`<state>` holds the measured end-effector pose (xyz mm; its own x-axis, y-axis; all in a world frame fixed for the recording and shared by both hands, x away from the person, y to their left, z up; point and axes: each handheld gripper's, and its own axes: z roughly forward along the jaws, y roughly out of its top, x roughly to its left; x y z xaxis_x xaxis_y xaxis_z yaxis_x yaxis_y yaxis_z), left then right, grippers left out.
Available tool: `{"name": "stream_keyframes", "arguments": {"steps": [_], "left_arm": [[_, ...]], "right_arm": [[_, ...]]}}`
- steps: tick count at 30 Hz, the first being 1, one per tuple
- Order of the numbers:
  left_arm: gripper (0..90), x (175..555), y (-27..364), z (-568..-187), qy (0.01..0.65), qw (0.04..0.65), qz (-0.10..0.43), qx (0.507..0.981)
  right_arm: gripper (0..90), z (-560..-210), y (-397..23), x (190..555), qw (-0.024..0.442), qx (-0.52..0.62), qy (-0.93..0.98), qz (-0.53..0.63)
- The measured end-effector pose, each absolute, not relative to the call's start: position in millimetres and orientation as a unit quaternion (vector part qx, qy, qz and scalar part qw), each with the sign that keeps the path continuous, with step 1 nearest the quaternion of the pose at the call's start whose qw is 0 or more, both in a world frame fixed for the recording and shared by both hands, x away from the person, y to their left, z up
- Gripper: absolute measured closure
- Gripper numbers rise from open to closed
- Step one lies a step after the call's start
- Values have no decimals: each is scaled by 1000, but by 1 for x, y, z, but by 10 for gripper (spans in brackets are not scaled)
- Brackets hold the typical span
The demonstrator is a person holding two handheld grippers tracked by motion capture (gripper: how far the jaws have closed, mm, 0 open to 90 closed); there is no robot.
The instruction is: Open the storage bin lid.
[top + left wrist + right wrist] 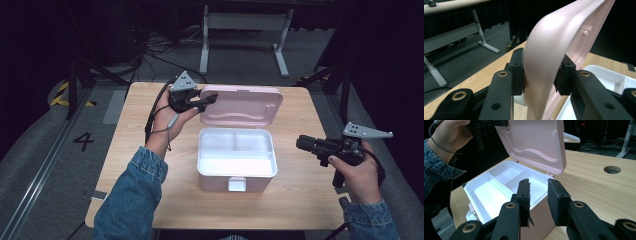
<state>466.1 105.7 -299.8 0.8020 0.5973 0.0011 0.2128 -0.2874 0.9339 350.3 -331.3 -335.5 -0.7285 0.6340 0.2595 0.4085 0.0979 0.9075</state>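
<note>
Left of centre in the high view, upper part of the frame: the left gripper [207, 99], black with a grey three-cornered plate on top, is held in a hand that comes out of a blue denim sleeve [131, 200]. Its jaws are clamped on the upper left corner of the raised pale pink plastic lid [245, 105]. In the left gripper view the curved lid edge [544, 65] sits squarely between the two black pads, both pressing on it, jaws only partly apart because of the lid's thickness.

Centre of the frame: the pale pink rectangular plastic box [236, 159] stands on the light wooden table [295, 200], lid open and standing up behind it, tilted back. White inner tray [235, 150] visible, split into two smaller compartments at the back and one long one in front. Small white latch [237, 184] on the front wall, facing the person.

Right of the frame, mid height: the right gripper [301, 143], same build, held level in the other hand, pointing toward the box's right side and apart from it. In the right gripper view its jaws [539, 200] stand a moderate gap apart with nothing between them; the box and its open lid lie just beyond the pads. Round cable hole [612, 169] in the table top, upper right of that view.
</note>
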Motion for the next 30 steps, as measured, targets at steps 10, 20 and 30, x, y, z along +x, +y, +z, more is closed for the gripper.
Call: {"name": "stream_keyframes", "arguments": {"steps": [10, 20, 30], "left_arm": [[649, 485, 105, -307, 284, 533, 172, 778], [621, 499, 101, -313, 304, 523, 172, 778], [641, 510, 103, -321, 330, 491, 169, 788]], "right_arm": [[712, -338, -332, 352, 96, 358, 734, 569], [707, -341, -336, 355, 96, 366, 732, 567], [705, -343, -337, 357, 96, 369, 731, 566]]}}
